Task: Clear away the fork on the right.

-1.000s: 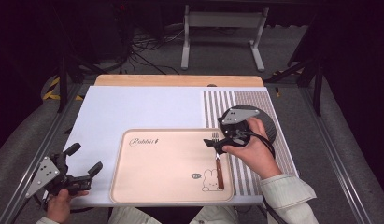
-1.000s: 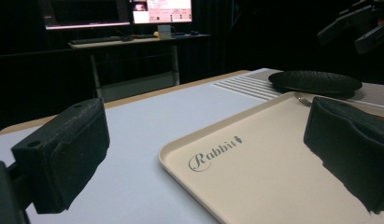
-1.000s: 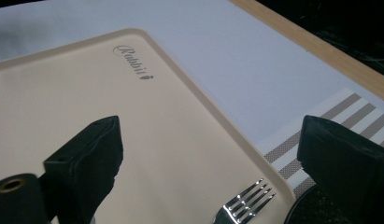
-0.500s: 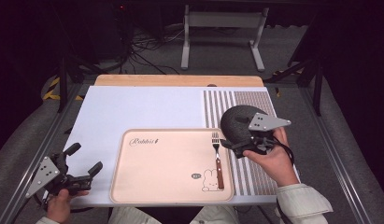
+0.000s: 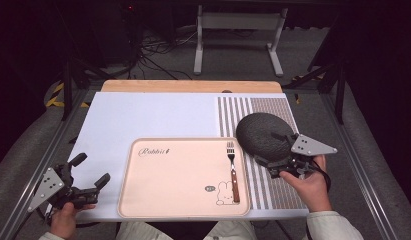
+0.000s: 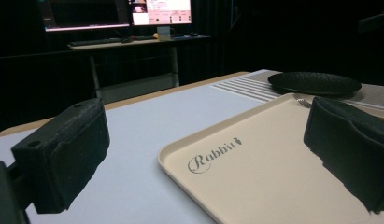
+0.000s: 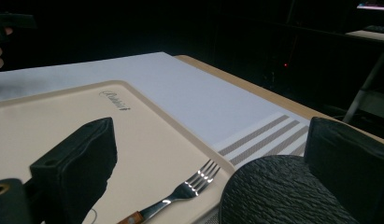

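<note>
The step in hand is placement of the dark textured plate (image 5: 263,135), which lies right of centre in the high view on the striped placemat (image 5: 273,107), its near edge just beside the right rim of the beige tray (image 5: 143,200). A fork (image 5: 232,170) lies along the right side of the tray, tines pointing to the top of the frame.

The right gripper (image 5: 288,167) sits at the lower right edge of the plate. In the right gripper view its jaws stand wide apart, with the plate (image 7: 283,196) rising between them at the bottom right; no clamping contact is visible, so the plate reads as released, not grasped.

The left gripper (image 5: 88,172) rests at the lower left of the high view, off the tray, jaws spread and holding nothing.

Judgement: the plate is probably meant for the tray beside the fork. The next move calls for closing the right jaws on the plate rim, then lifting it over the tray lip without striking the fork.
</note>
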The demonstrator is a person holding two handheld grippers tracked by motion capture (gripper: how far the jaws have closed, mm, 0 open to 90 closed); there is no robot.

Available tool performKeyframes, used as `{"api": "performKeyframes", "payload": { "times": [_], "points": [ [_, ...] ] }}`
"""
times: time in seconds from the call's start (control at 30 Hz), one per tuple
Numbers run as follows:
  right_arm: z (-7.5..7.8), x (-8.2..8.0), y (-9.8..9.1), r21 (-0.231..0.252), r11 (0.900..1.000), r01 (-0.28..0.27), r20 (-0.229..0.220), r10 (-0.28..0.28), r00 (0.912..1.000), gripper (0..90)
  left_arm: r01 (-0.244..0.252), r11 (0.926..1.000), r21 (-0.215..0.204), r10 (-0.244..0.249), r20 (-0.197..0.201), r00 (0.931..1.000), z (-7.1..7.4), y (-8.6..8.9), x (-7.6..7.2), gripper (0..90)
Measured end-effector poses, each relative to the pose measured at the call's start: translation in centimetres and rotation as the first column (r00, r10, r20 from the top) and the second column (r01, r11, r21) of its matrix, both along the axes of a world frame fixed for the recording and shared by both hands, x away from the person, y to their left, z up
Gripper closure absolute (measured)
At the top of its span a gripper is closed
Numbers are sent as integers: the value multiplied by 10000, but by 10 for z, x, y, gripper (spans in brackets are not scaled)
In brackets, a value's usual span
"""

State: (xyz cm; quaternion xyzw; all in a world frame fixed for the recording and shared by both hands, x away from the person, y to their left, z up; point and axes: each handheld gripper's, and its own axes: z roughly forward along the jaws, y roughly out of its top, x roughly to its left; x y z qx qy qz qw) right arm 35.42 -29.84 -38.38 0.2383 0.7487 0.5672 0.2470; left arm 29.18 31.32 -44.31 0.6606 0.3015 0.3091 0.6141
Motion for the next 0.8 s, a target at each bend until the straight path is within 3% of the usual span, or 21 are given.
{"api": "performKeyframes", "payload": {
  "times": [0.4,0.47,0.57,0.7,0.8],
  "points": [
    [-30,-10,-25,206,9992,329,-47,-328,9995,26,-43,10000,70,43,63,10000,-1,0,1,9],
    [-33,-11,-29,105,9995,287,77,-288,9996,27,-42,10000,80,41,90,10000,-1,0,1,10],
    [-39,-13,-34,349,9986,405,176,-411,9990,22,0,10000,62,-1,146,9999,-1,0,1,10],
    [-54,-13,-39,653,9957,658,-22,-658,9978,17,87,10000,44,-87,181,9998,-1,1,0,10],
    [-59,-14,-40,527,9956,770,-88,-766,9970,19,96,9999,-29,-96,227,9997,-1,1,1,10]
  ]
}}
